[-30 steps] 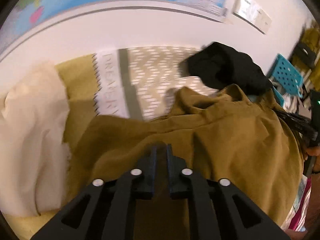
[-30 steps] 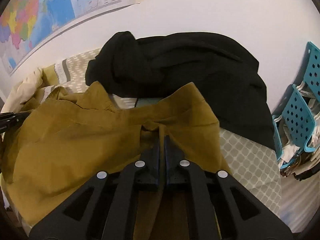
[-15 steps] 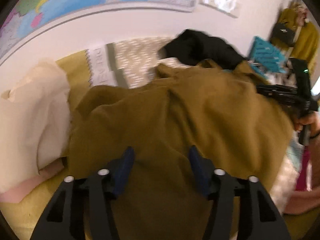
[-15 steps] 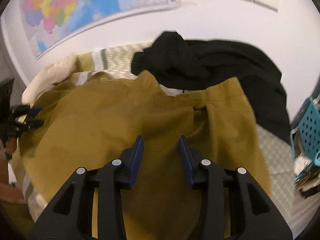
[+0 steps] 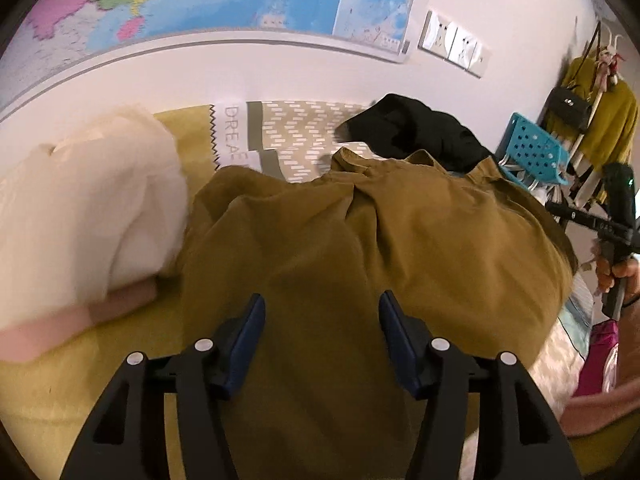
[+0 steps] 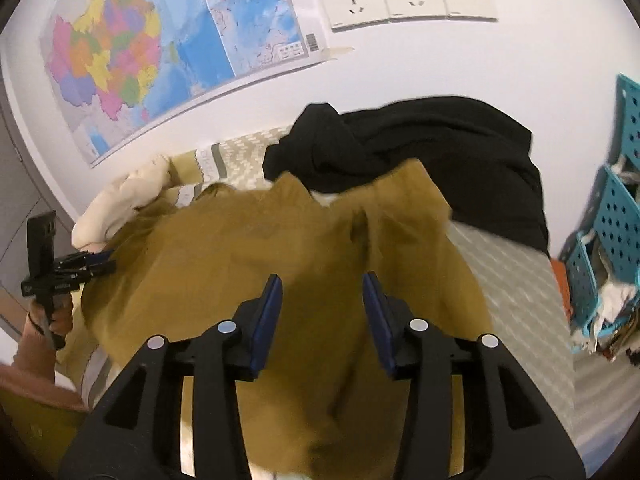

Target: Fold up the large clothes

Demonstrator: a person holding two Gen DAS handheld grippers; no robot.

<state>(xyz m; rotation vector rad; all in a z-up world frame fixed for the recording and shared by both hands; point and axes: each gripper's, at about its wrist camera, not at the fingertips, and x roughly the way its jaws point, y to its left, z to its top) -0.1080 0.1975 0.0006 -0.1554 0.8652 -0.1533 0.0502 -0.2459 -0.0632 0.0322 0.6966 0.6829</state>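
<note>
A large mustard-brown garment (image 5: 360, 264) lies spread over the bed, also seen in the right wrist view (image 6: 248, 264). My left gripper (image 5: 320, 320) is open and empty just above its near left part. My right gripper (image 6: 320, 300) is open and empty above its right part. The left gripper also shows at the left edge of the right wrist view (image 6: 86, 264), and the right gripper's body at the right edge of the left wrist view (image 5: 600, 224).
A black garment (image 6: 420, 160) is heaped at the back against the wall. A cream garment (image 5: 80, 208) lies on the left of the bed. The patterned bedcover (image 5: 304, 128) shows behind. Blue perforated baskets (image 6: 612, 224) stand to the right of the bed.
Both grippers were shut on the brown garment a second ago; both have opened, let it go and pulled back. The garment now lies spread flatter.
</note>
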